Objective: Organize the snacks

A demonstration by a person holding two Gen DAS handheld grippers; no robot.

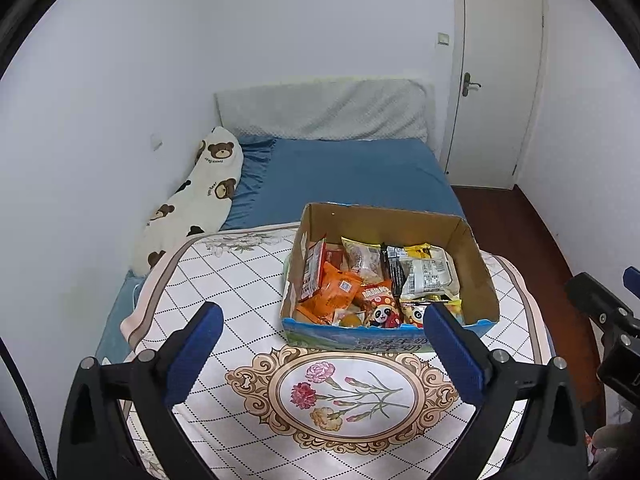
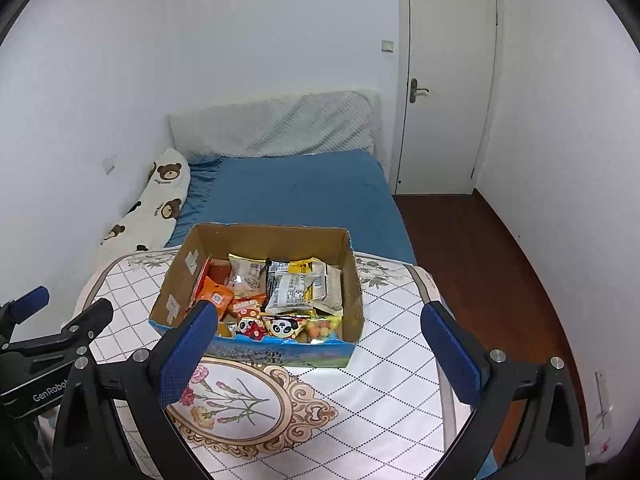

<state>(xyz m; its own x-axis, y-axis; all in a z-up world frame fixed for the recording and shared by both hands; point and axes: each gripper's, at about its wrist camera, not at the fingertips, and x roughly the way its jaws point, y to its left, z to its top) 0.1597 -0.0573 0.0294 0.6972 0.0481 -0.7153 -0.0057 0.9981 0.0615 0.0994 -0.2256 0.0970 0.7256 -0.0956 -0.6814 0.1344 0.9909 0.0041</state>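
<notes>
Jaws: left gripper and right gripper both spread, empty.
Snack packets: ahead between jaws in cardboard box; likely light, crinkly, slippery; pinch an edge.

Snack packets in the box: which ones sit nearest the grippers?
The two panda-face packets at the front wall of the cardboard box, side by side. The orange packet and the white-and-black packet lie further back.

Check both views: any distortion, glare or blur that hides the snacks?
Left wrist: strong fisheye bend at the door, dark corners, even light; snacks in the box sharp, no glare. Right wrist: same bend; left finger covers the box's near corner, right gripper open.
</notes>
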